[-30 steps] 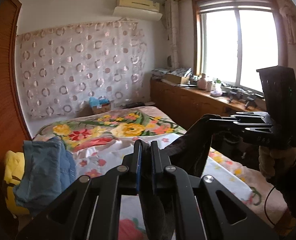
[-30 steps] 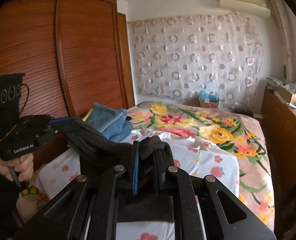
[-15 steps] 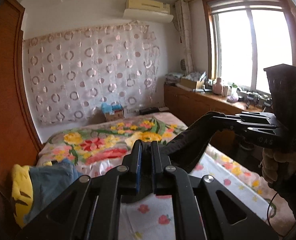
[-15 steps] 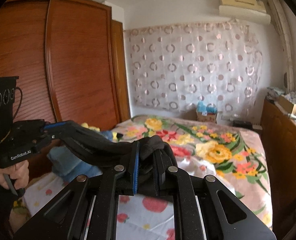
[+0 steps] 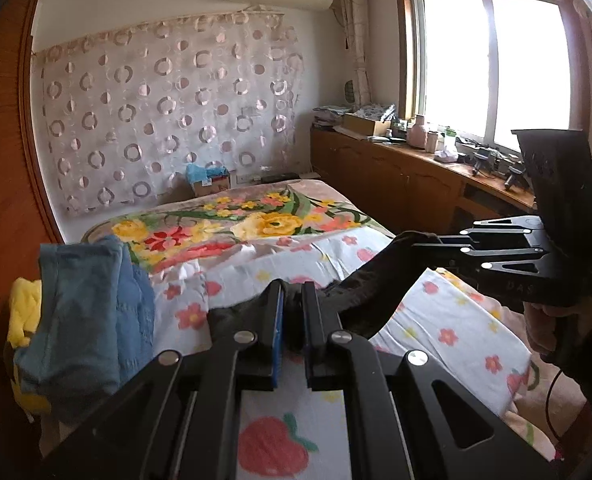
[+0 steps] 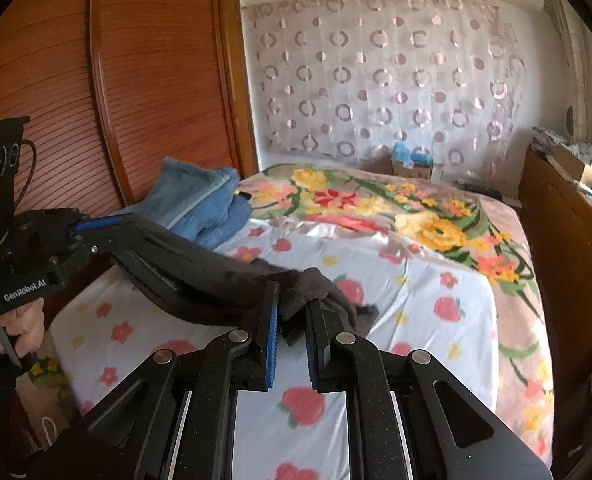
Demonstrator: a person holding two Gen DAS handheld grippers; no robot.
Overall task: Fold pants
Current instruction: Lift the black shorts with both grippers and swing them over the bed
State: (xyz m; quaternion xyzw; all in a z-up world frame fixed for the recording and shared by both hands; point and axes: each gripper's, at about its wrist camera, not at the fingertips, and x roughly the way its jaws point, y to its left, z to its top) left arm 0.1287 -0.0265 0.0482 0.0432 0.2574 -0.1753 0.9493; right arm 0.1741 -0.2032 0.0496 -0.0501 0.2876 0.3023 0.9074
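Left wrist view: both hand-held grippers have sunk toward the bed (image 5: 436, 316), left hand-held gripper (image 5: 292, 300) and right hand-held gripper (image 6: 292, 308) each pinching the dark pants (image 6: 216, 276), stretched between them above the near edge. Only the right wrist view shows the pants' loose end touching the sheet.

Bed (image 6: 512, 320), seen lengthwise from both wrist views: its near half is covered by a white sheet (image 5: 448, 316) printed with small flowers and strawberries, its far half by a pinkish blanket (image 6: 428, 216) bearing large yellow and red blooms with green leaves. At the wardrobe-side edge lies a stack of folded blue garments (image 5: 92, 312), with a yellow textile (image 5: 22, 308) under and beside it. Dark pants (image 6: 224, 280) hang low over the near sheet, one end trailing onto it; at the far end, against the curtained wall, stands a small cardboard box (image 5: 210, 186).
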